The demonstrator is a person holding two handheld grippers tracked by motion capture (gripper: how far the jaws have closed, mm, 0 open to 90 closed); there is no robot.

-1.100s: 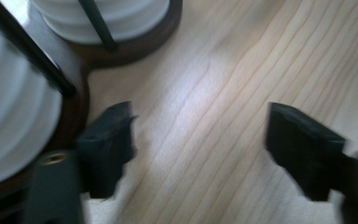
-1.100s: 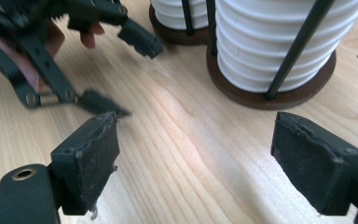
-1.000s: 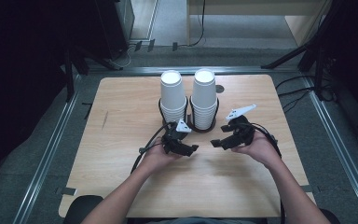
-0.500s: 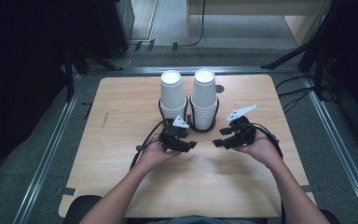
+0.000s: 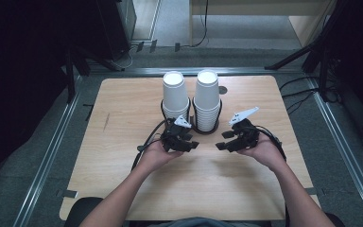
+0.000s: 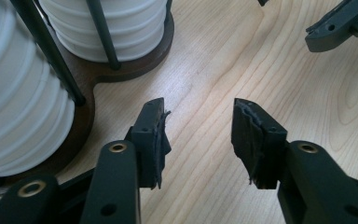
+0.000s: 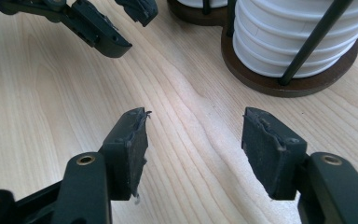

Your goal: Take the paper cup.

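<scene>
Two stacks of white paper cups (image 5: 175, 94) (image 5: 206, 97) stand upside down in a dark wooden holder (image 5: 203, 128) with black wire posts, at the far middle of the table. My left gripper (image 5: 192, 141) is held just in front of the left stack and points right. Its jaws (image 6: 199, 109) have just been closing, with bare wood between them. My right gripper (image 5: 222, 141) faces it from the right, a short gap away. In the right gripper view its jaws (image 7: 196, 116) stand apart over bare wood, and the holder's base (image 7: 279, 84) lies just beyond.
The light wooden table (image 5: 123, 156) has metal rails along its left and right sides. Cables trail from both grippers. A small dark disc (image 5: 223, 90) lies behind the right stack. Dark stands and cables sit on the floor beyond the far edge.
The left gripper's jaws look narrower than a second ago, and the right gripper's too. Both hands have stayed about where they were.
</scene>
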